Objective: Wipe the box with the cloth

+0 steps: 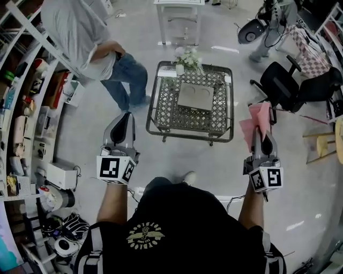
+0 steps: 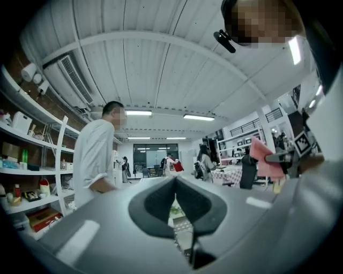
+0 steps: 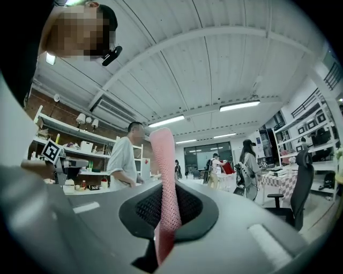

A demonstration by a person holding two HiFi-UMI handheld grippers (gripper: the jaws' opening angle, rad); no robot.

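Note:
The box (image 1: 195,96), flat and grey, lies on a low metal lattice table (image 1: 163,109) ahead of me. Both grippers are held in the air well short of the table. My right gripper (image 1: 262,131) is shut on a pink cloth (image 1: 256,122), which stands up out of its jaws (image 3: 163,160). From the left gripper view the cloth (image 2: 265,157) shows off to the right. My left gripper (image 1: 127,115) holds nothing; its pads (image 2: 155,200) meet at the tips with only a thin slit below. Neither gripper touches the box.
A vase of white flowers (image 1: 186,58) stands at the table's far edge. A person in a white shirt (image 1: 88,40) stands left of the table. Black office chairs (image 1: 284,83) are on the right, stocked shelves (image 1: 24,118) along the left, a white table (image 1: 179,16) beyond.

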